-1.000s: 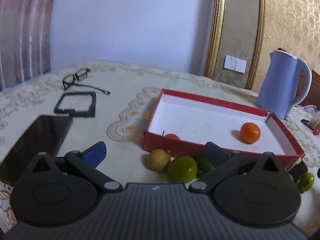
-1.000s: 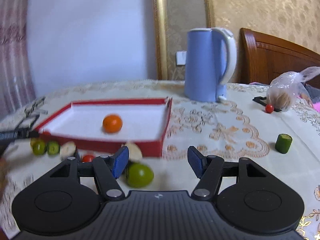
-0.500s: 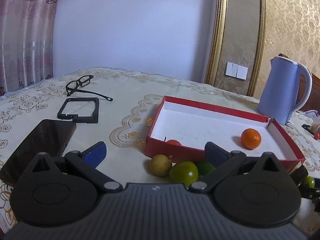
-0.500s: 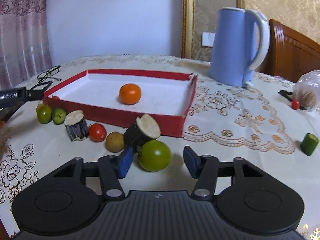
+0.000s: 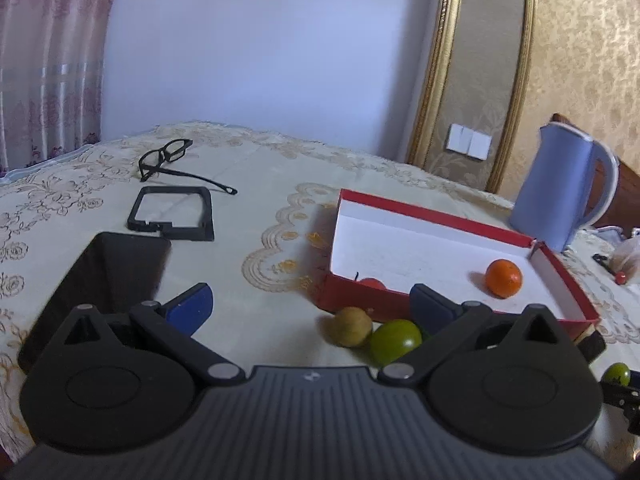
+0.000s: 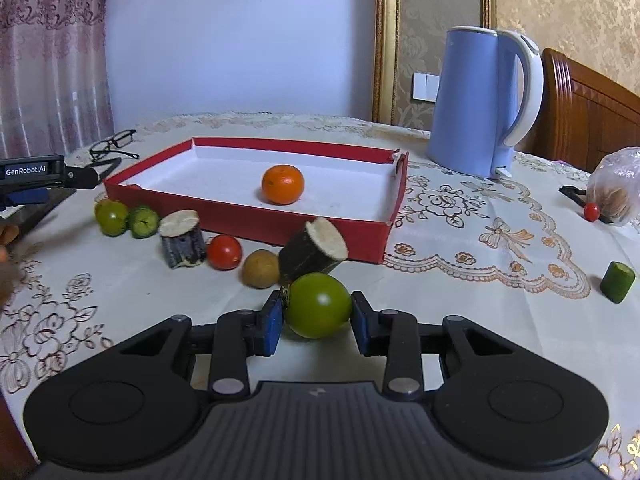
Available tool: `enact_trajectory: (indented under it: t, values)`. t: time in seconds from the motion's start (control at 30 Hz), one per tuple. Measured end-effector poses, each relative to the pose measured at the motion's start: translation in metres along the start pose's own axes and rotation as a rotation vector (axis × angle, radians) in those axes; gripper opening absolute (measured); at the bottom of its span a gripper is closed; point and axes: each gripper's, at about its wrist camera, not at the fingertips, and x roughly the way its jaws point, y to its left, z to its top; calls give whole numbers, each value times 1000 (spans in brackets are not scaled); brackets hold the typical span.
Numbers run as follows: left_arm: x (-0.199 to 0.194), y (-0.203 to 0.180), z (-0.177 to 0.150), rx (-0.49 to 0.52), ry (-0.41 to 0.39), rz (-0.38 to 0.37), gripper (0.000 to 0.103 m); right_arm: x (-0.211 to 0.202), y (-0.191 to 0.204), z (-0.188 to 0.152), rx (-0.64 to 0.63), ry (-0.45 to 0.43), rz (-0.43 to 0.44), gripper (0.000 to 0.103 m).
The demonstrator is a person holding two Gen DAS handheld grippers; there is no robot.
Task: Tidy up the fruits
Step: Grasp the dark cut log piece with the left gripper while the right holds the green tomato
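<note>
Right gripper (image 6: pixel 316 320) is closing on the green fruit (image 6: pixel 318 306), which is sitting on the table just before the red box (image 6: pixel 280 224); pads should be squeezing gently at its widest girth. Left gripper (image 5: pixel 308 304) is hanging wide, empty.

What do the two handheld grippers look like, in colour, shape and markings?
Both the left gripper and the right gripper have a ribbed dark grey body, two round black discs, black linkage arms with silver pins, and blue finger pads. White "GenRobot.AI" lettering marks the left one.
</note>
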Motion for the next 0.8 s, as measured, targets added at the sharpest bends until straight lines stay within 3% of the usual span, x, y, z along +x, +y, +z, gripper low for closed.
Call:
enact_trajectory:
  t: [0.23, 0.43, 0.5, 0.63, 0.8]
  values:
    - [-9, -1, -6, 172, 46, -149, 103, -10, 1, -2, 27, -32, 23, 35]
    - [-12, -40, -26, 370, 6, -119, 103, -11, 1, -3, 41, -39, 30, 35]
    - [-13, -47, -29, 389, 10, -142, 103, -11, 1, -3, 44, -40, 29, 35]
    - [-22, -68, -31, 400, 5, -273, 103, -11, -1, -4, 59, -46, 28, 35]
    - [-25, -111, -40, 511, -67, -299, 103, -10, -3, -6, 69, -42, 29, 35]
